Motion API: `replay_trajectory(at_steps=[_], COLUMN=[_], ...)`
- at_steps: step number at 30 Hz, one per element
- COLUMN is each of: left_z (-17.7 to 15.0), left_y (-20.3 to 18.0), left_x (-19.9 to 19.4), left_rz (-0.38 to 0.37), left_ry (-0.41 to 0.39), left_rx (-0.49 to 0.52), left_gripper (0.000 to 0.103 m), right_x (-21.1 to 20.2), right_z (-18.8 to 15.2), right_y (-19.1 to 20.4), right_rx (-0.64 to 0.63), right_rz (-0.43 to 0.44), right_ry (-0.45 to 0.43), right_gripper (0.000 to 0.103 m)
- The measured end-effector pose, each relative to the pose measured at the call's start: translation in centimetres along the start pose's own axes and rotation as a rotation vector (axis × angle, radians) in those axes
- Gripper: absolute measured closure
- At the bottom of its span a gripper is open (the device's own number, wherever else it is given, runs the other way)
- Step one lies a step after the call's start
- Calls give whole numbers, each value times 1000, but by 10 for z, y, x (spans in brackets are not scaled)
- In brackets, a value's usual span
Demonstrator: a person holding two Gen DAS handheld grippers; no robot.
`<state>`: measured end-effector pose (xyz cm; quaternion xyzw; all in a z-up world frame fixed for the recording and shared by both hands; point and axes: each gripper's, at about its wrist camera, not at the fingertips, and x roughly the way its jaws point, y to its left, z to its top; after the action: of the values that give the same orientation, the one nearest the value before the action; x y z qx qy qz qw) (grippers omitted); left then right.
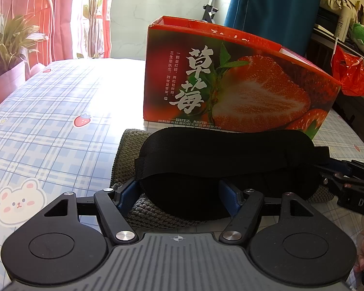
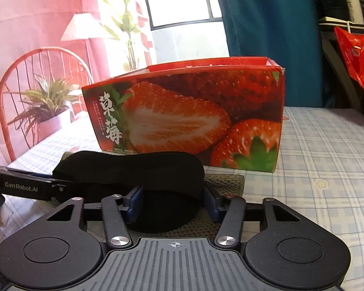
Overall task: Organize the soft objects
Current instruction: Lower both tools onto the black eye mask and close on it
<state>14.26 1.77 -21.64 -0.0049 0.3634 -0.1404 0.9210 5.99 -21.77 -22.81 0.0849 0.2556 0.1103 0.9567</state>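
Your left gripper [image 1: 180, 194] has its blue fingers [image 1: 227, 195] spread wide, and the black eye mask [image 1: 220, 160] lies between and over them, draped on the grey knitted cloth [image 1: 127, 155]. Your right gripper [image 2: 173, 202] is likewise spread around the mask's other end (fingertips hidden beneath the fabric). Mask and cloth rest on the plaid tablecloth [image 1: 48, 121], just before the strawberry box [image 1: 230, 80].

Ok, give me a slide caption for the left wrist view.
Left gripper straddles a black sleep mask on a grey knitted cloth, before a strawberry box.
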Motion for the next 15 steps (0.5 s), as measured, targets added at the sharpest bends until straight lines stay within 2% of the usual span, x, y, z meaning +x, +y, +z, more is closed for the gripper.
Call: replay_trajectory(at_steps=[2, 6, 8, 10, 15], left_z=[0, 0, 0, -1, 0], left_y=[0, -1, -1, -1, 0], left_x=[0, 0, 0, 0, 1], left_rz=[0, 3, 1, 1, -4], left_ry=[0, -1, 0, 0, 2], left_rx=[0, 3, 4, 5, 3], left_gripper=[29, 29, 29, 29, 29], right_x=[-4, -8, -6, -2, 12], right_z=[0, 1, 4, 7, 7], right_y=[-2, -4, -8, -13, -24], right_rx=[11, 30, 54, 94, 190], right_rz=[3, 25, 36, 54, 56], right_ry=[-27, -47, -35, -19, 74], right_gripper=[70, 70, 68, 59, 60])
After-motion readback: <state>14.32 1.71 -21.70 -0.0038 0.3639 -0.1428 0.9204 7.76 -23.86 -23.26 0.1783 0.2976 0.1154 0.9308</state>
